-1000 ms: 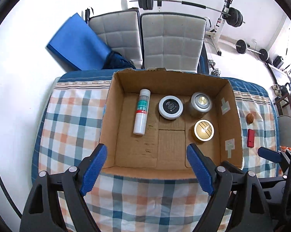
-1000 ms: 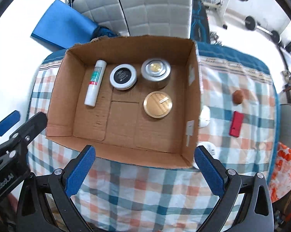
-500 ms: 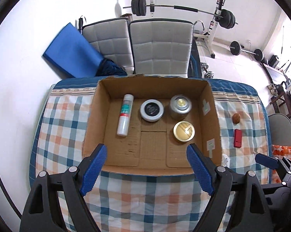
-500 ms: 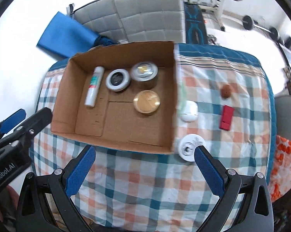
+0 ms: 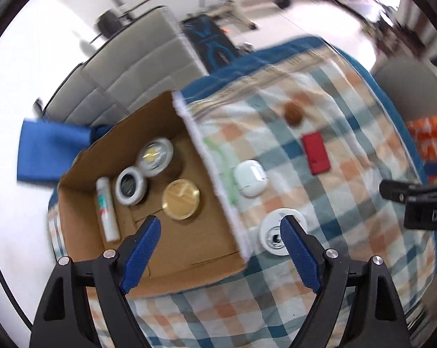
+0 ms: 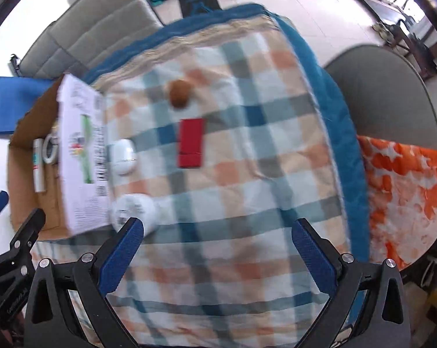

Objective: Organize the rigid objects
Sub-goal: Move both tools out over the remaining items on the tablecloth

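A cardboard box (image 5: pixel 206 264) lies on the checked tablecloth (image 5: pixel 348 217) and holds a white tube (image 5: pixel 106 211), a black-lidded tin (image 5: pixel 130 186), a silver tin (image 5: pixel 155 156) and a gold tin (image 5: pixel 181 199). To its right lie a white case (image 5: pixel 250 177), a white round jar (image 5: pixel 273 233), a red block (image 5: pixel 316 153) and a brown nut-like object (image 5: pixel 293 113). My left gripper (image 5: pixel 221 232) is open above the box's near right corner. My right gripper (image 6: pixel 218 236) is open above the cloth, with the red block (image 6: pixel 190 142), white case (image 6: pixel 124 156) and jar (image 6: pixel 134 210) ahead.
Grey padded chairs (image 5: pixel 125 69) stand behind the table, with a blue mat (image 5: pixel 50 150) at the left and gym weights on the floor beyond. An orange patterned cloth (image 6: pixel 406 191) hangs at the table's right edge beside a grey chair (image 6: pixel 383 87).
Both grippers have swung right and tilted, so the box has slid left in both views. The loose objects right of the box now sit nearer the centre. Both stay open.
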Available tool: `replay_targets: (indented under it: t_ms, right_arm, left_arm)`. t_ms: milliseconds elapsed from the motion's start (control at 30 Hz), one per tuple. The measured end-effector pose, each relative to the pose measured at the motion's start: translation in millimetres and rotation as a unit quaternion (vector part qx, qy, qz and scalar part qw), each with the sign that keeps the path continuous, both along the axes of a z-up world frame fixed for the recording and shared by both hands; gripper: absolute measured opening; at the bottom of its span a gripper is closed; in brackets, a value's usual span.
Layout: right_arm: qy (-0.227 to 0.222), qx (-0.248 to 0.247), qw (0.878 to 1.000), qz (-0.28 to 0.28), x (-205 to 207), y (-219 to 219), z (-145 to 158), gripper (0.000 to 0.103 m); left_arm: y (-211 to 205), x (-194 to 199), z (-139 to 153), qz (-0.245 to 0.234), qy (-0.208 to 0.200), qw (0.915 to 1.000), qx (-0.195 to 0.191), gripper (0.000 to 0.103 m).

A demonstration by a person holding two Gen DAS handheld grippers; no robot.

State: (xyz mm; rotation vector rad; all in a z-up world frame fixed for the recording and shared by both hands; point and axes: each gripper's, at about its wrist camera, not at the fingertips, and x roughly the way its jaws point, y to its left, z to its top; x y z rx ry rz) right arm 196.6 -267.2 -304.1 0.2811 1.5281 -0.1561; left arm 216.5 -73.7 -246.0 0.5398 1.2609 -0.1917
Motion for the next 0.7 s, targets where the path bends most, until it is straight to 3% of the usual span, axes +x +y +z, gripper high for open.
replay_targets:
  t_ms: [167, 367, 500, 567, 633, 700]
  right_arm:
    - [0.037, -0.021, 0.999, -0.008, -10, -40, -40, 0.103]
    - [0.059, -0.027, 0.998, -0.007, -25, -61, -67, 0.103]
    - [0.073, -0.022, 0.997, -0.008, -34, -71, -81, 0.103]
    - [0.078, -0.021, 0.997, -0.007, -36, -73, -86, 0.103]
    - [0.08, -0.02, 0.997, -0.007, -37, -75, -90, 0.103]
    - [0.08, -0.019, 0.997, -0.006, -37, -76, -92, 0.103]
  left_arm:
    - [-52, 5, -46, -0.097, 0.046, 0.992, 0.067, 0.084]
    - [-84, -10, -114, -0.191, 0.109, 0.962, 0.162, 0.084]
    - [-90, -17, -152, -0.209, 0.179, 0.9432, 0.187, 0.084]
    - [-90, -17, -162, -0.208, 0.191, 0.9391, 0.196, 0.083]
    - [-89, -16, -170, -0.208, 0.2, 0.9358, 0.202, 0.074]
    - [-86, -12, -172, -0.198, 0.206, 0.9373, 0.2, 0.071]
